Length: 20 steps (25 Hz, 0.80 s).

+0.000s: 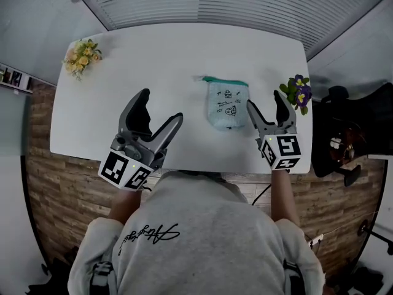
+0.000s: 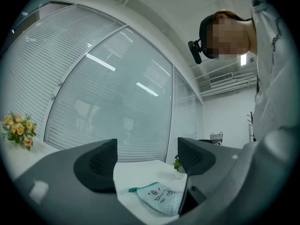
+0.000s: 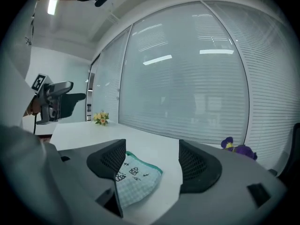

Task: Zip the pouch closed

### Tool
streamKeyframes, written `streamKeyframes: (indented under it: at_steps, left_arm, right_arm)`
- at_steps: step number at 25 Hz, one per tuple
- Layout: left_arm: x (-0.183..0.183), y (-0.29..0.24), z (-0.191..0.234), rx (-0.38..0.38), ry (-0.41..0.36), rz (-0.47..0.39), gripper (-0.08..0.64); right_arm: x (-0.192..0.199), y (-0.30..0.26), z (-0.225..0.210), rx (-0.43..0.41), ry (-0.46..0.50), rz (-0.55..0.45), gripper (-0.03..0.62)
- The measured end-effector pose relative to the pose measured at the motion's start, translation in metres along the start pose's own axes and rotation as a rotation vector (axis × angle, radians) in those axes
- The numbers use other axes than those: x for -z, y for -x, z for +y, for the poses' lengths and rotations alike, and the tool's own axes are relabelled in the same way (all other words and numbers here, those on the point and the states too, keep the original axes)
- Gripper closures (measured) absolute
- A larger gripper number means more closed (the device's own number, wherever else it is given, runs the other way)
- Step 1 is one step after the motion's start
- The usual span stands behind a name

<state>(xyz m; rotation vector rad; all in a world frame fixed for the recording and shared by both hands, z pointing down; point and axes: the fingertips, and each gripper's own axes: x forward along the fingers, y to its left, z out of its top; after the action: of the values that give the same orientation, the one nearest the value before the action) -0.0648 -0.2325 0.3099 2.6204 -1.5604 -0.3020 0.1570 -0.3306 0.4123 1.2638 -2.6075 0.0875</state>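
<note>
A pale mint checked pouch (image 1: 226, 106) with small black drawings and a green zip edge (image 1: 224, 80) at its far end lies on the white table (image 1: 153, 66). My right gripper (image 1: 269, 109) hangs just right of the pouch, open, nothing between its jaws. In the right gripper view the pouch (image 3: 136, 178) lies low and partly behind the left jaw. My left gripper (image 1: 161, 109) is open over the table's near left part, well left of the pouch. The left gripper view shows the pouch (image 2: 159, 197) low between the open jaws, farther off.
A yellow flower bunch (image 1: 81, 56) sits at the table's far left corner. A small pot of purple flowers (image 1: 298, 93) stands at the right edge, close to my right gripper. A black chair (image 1: 347, 134) stands off the table's right side. Window blinds run behind the table.
</note>
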Motion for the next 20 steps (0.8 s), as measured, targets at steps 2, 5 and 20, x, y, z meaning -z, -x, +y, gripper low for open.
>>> streamKeyframes:
  at_steps: [2, 5, 20]
  left_arm:
    - [0.001, 0.002, 0.001, -0.007, 0.001, 0.004, 0.170]
    - [0.003, 0.005, 0.003, -0.016, -0.001, 0.009, 0.170]
    - [0.008, 0.018, 0.009, -0.061, -0.004, 0.029, 0.170]
  right_arm:
    - [0.010, -0.010, 0.000, -0.014, -0.004, 0.026, 0.256]
    - [0.023, -0.028, 0.001, -0.034, 0.008, 0.067, 0.256]
    - [0.086, -0.084, -0.010, -0.090, 0.025, 0.279, 0.273]
